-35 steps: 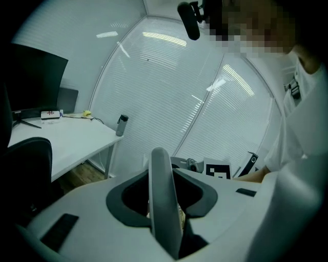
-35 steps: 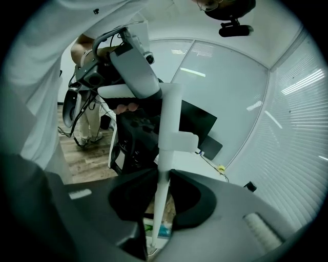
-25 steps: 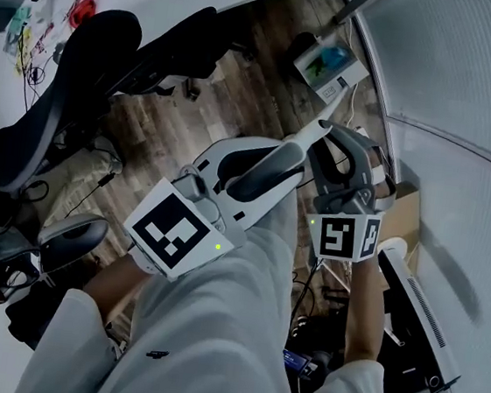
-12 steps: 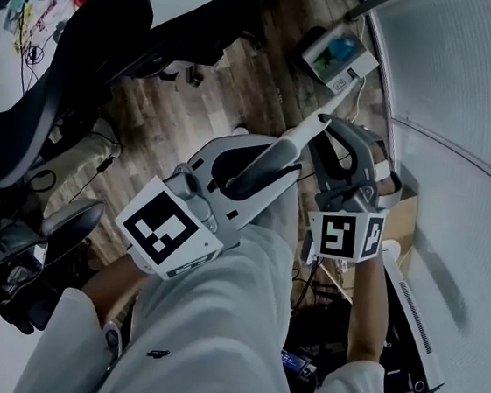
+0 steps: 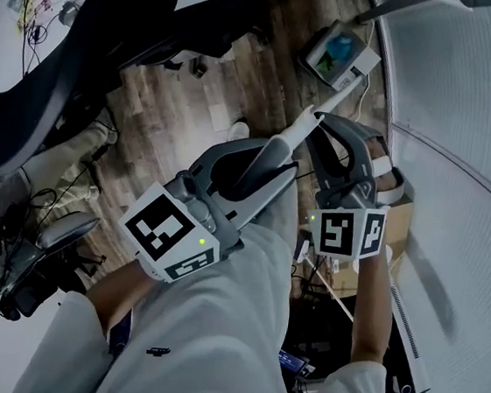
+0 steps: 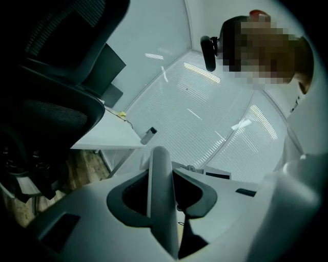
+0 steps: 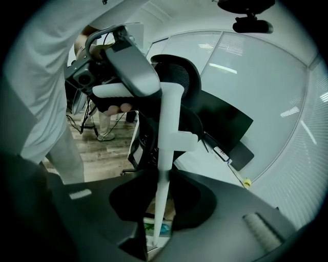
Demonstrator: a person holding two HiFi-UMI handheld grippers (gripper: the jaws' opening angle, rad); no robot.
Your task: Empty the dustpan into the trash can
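Left gripper (image 5: pixel 268 154) and right gripper (image 5: pixel 327 134) both clamped on the same white handle (image 5: pixel 297 132); black office chair (image 5: pixel 75 66) crowds the left; box (image 5: pixel 339 56) on floor (image 5: pixel 194 106) ahead.

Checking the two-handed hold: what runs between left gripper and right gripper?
The white handle, held by left gripper and right gripper, in the right gripper view.

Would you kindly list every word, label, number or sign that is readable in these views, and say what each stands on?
No text can be read in any view.
Left cube and right cube: black-and-white square markers only, no letters or numbers.
Box on the floor: a coloured picture shows, but any print on it is too small and blurred to read.
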